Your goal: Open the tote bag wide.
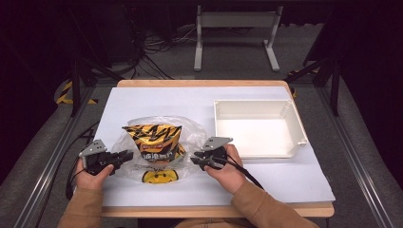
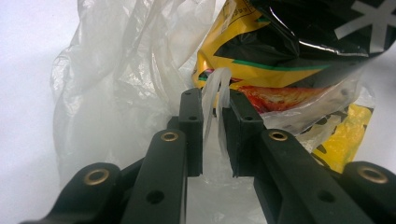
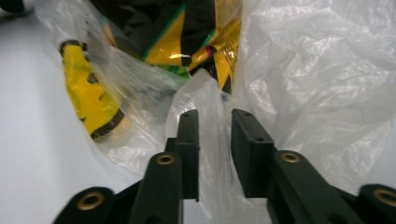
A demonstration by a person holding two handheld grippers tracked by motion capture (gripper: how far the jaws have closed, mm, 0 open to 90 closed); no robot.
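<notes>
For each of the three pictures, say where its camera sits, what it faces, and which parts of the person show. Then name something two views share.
High view: above the person's side, looking down on the table; forearms, left gripper, right gripper.
Left gripper view: on that gripper, its jaws either side of a strip of the plastic bag.
Right gripper view: on that gripper, facing bag film.
Shared: the yellow-black snack packet inside the bag.

Snack packet (image 1: 156, 137) in plastic bag (image 1: 192, 130); bin (image 1: 259, 128) to its right.

snack bag (image 1: 157, 138): white characters on red band at frame centre, unreadable | plastic bag (image 1: 159, 176): yellow smiley-face sign, lower centre
</notes>
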